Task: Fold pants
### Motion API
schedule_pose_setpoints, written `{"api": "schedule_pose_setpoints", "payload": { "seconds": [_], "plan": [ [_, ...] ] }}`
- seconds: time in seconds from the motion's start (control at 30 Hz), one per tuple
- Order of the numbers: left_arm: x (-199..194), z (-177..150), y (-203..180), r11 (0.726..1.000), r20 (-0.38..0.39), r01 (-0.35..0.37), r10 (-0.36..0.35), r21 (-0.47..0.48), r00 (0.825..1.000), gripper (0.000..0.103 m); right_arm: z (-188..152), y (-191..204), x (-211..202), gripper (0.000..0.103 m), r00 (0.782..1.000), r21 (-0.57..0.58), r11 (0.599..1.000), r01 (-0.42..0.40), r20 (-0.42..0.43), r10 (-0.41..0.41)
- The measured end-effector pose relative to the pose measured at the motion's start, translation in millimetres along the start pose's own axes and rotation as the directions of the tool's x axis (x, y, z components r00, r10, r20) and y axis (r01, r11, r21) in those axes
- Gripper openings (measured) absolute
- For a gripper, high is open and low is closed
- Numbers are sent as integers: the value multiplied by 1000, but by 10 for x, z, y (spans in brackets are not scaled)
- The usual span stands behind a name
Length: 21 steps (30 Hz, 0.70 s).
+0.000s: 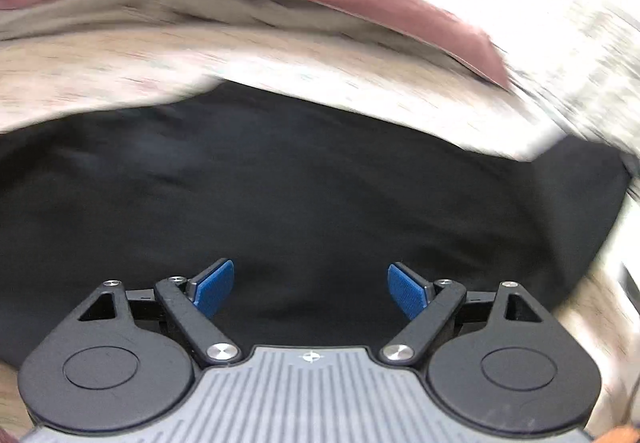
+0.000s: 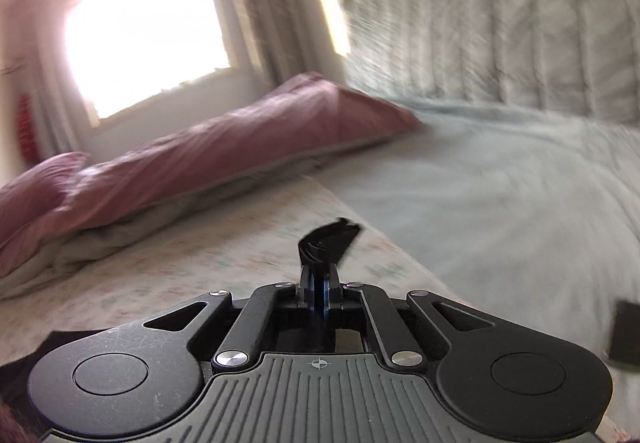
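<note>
Black pants [image 1: 304, 195] lie spread on a pale patterned bed cover [image 1: 120, 71] and fill the middle of the left wrist view. My left gripper [image 1: 311, 289] hovers over them, open, its blue pads [image 1: 214, 287] wide apart with nothing between them. In the right wrist view my right gripper [image 2: 320, 283] is shut on a bunched fold of the black pants [image 2: 328, 239], which sticks up beyond the fingertips, lifted above the bed. More of the dark cloth shows at the lower left [image 2: 24, 363]. Both views are motion-blurred.
Pink pillows [image 2: 224, 155] lie along the far side of the bed under a bright window [image 2: 148, 31]. A grey padded headboard [image 2: 500, 27] stands at the right, with a pale sheet [image 2: 500, 203] below it. A dark flat object [image 2: 626, 335] lies at the right edge.
</note>
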<state>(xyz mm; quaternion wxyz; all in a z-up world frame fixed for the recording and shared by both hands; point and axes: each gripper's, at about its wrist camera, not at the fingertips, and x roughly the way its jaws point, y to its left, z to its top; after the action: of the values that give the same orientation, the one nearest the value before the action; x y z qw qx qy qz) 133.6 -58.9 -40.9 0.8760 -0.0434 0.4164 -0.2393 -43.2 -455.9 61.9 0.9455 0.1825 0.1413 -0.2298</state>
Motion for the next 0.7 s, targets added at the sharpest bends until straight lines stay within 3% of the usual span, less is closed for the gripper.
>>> {"api": "schedule_pose_setpoints", "payload": {
  "seconds": [0.1, 0.23, 0.37, 0.47, 0.53, 0.6, 0.7],
  "plan": [
    [191, -216, -422, 996, -48, 44, -40, 81, 998, 103, 29, 268, -28, 4, 996, -10, 996, -86, 33, 86],
    [205, -525, -856, 952, -33, -44, 57, 304, 998, 103, -13, 579, 27, 4, 986, -30, 986, -163, 19, 164],
    [68, -501, -798, 953, -75, 14, 9, 301, 997, 103, -37, 862, 77, 4, 969, -86, 965, -247, -11, 247],
    [-47, -313, -495, 983, -23, -1, 5, 184, 1000, 103, -45, 1013, 67, 4, 954, -103, 949, -299, -20, 299],
    [-117, -159, -176, 999, 3, 25, -25, 29, 1000, 103, -68, 1102, 48, 4, 949, -126, 941, -315, -24, 314],
    [-177, -52, 113, 991, 31, 67, -64, -120, 997, 103, -123, 1212, 28, 4, 938, -155, 925, -347, -42, 345],
    [-232, 78, 383, 966, 76, 111, -96, -234, 993, 103, -275, 1492, 67, 4, 915, -216, 889, -403, -108, 389]
  ]
}}
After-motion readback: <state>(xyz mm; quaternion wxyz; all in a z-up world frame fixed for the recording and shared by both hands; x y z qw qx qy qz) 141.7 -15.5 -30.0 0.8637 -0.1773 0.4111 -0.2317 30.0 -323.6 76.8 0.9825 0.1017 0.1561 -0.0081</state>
